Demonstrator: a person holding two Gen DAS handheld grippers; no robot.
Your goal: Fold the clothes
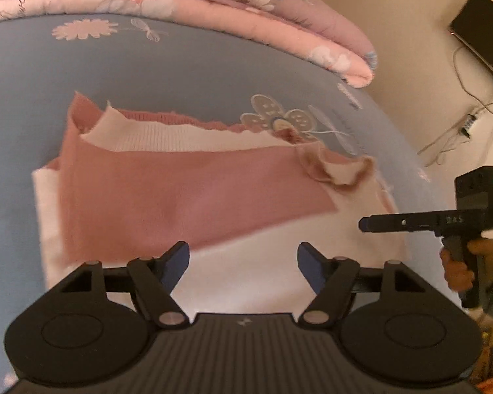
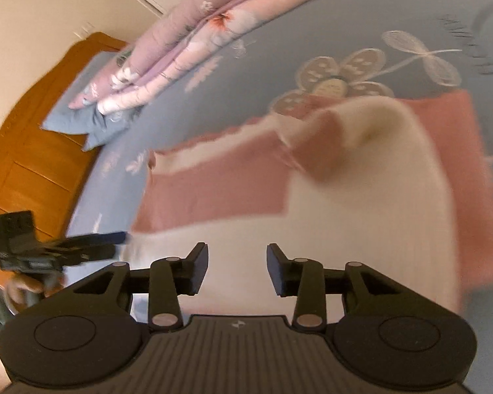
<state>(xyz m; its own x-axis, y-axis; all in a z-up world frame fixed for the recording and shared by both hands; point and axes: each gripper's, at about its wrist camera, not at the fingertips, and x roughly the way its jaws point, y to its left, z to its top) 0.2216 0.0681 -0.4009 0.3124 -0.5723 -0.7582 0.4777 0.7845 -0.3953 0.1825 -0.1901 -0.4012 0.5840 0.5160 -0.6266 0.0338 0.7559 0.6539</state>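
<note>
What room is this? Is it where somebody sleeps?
Most likely a bedroom. A pink and white top lies on a bed with a blue flowered sheet, a folded pink quilt sits behind, and a pillow rests against a wooden headboard.

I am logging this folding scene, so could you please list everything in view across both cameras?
pink and cream knitted garment: one, partly folded, flat on the bed.
blue floral bed sheet: one, under the garment.
pink floral folded quilt: one, at the far edge of the bed.
blue pillow: one, beside the quilt by the headboard.
orange wooden headboard: one, at the bed's end.
black flat screen: one, on the wall, cables hanging below.
left tongs: black, open, empty, over the garment's near edge.
right tongs: black, open, empty, over the cream part.
person's hand: one, gripping the right tongs' handle.
</note>
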